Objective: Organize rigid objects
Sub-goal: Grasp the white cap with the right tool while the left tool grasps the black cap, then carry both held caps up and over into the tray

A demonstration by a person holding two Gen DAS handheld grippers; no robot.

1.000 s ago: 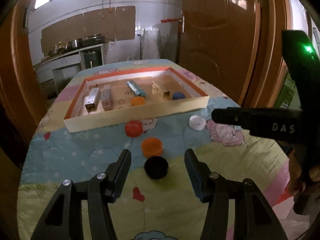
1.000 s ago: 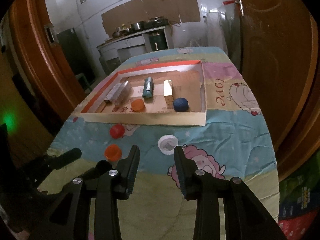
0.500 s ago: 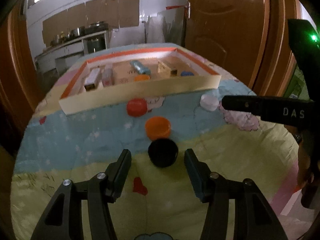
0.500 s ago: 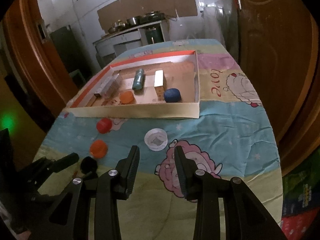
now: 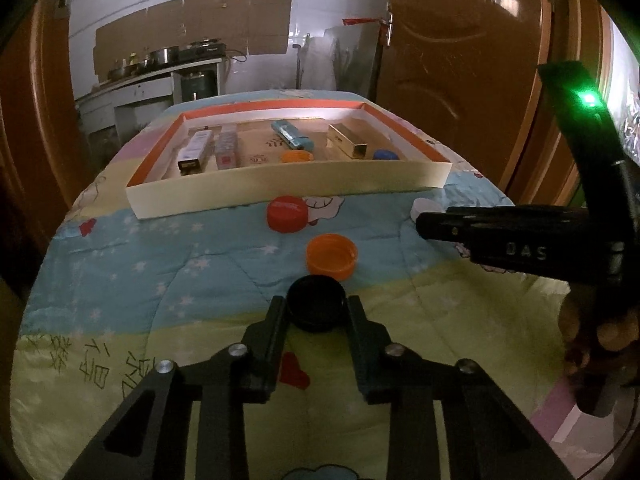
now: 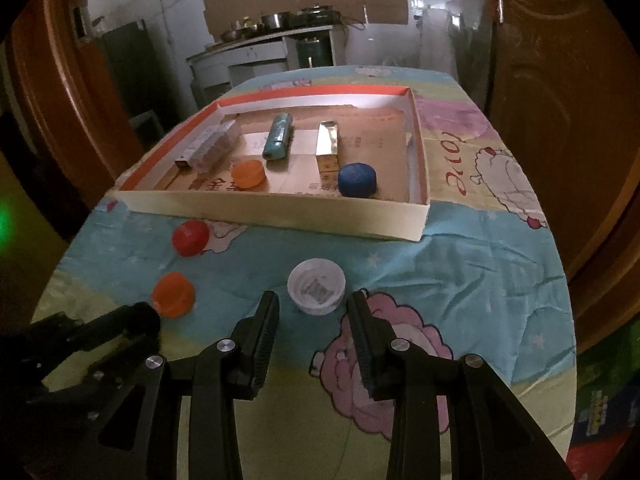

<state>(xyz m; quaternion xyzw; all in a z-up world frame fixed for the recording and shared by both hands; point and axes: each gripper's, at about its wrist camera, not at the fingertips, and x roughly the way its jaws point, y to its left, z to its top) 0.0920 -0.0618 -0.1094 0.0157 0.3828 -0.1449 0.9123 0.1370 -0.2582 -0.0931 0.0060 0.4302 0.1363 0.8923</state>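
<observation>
My left gripper (image 5: 316,312) is shut on a black bottle cap (image 5: 316,300) that rests on the quilt. An orange cap (image 5: 331,256) lies just beyond it and a red cap (image 5: 286,213) lies near the tray's front wall. My right gripper (image 6: 314,312) is open, its fingertips either side of a white cap (image 6: 317,286) lying open side up. The shallow cardboard tray (image 6: 280,212) holds an orange cap (image 6: 248,173), a blue cap (image 6: 357,179), a teal bar (image 6: 278,141), a gold box (image 6: 328,145) and clear cases (image 6: 212,144).
The table is covered by a cartoon-print quilt (image 6: 460,264). Brown wooden doors (image 5: 460,72) stand to the right. A kitchen counter with pots (image 5: 160,64) is behind the table. The right gripper's body (image 5: 520,236) reaches in from the right in the left wrist view.
My left gripper moved forward and closed on the black cap. My right gripper moved forward and down, bringing the white cap between its open fingertips.
</observation>
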